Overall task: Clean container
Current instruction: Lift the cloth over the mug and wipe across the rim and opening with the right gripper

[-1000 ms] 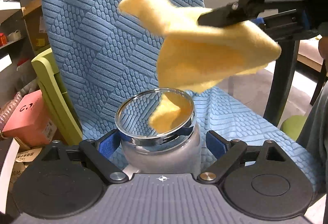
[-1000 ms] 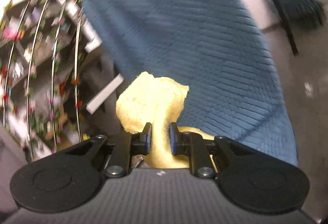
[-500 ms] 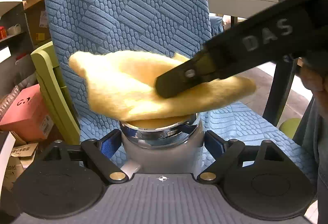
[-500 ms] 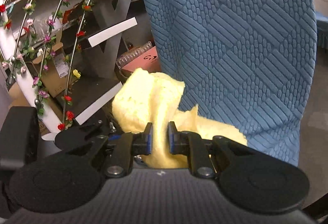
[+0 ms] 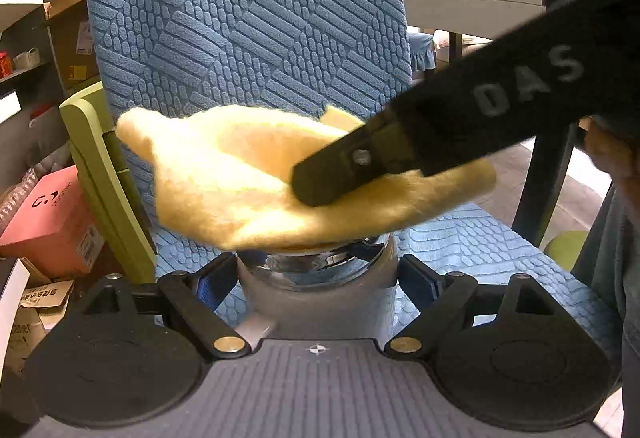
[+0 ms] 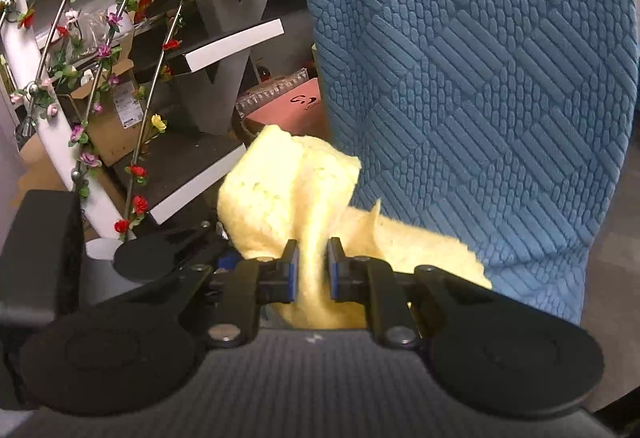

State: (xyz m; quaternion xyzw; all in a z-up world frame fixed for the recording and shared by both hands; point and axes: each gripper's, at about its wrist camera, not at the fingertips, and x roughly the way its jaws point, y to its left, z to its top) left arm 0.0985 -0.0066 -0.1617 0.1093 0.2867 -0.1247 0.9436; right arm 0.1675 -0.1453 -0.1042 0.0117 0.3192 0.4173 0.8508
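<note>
1. My left gripper [image 5: 318,286] holds the container [image 5: 316,290], a frosted jar with a shiny metal rim, upright between its blue pads [image 5: 208,288]; both pads press on the jar's sides above the blue-covered chair seat [image 5: 480,238].
2. Within the last second these jaws drew in a little and then settled; the jar sat between them throughout, so I judge the grip firm enough for wiping.
3. My right gripper [image 6: 311,270] is clamped tight on the yellow cloth [image 6: 288,193], a fold of it pinched between the pads.
4. A second ago the cloth hung above the open mouth, and the inside of the jar showed. Now it lies spread over the rim [image 5: 256,173], hiding the opening, with the right gripper's finger across it.
5. I judge that the wiping of the rim is just starting; whether the cloth reaches inside cannot be seen.
6. The blue chair back [image 5: 248,17] stands behind.
</note>
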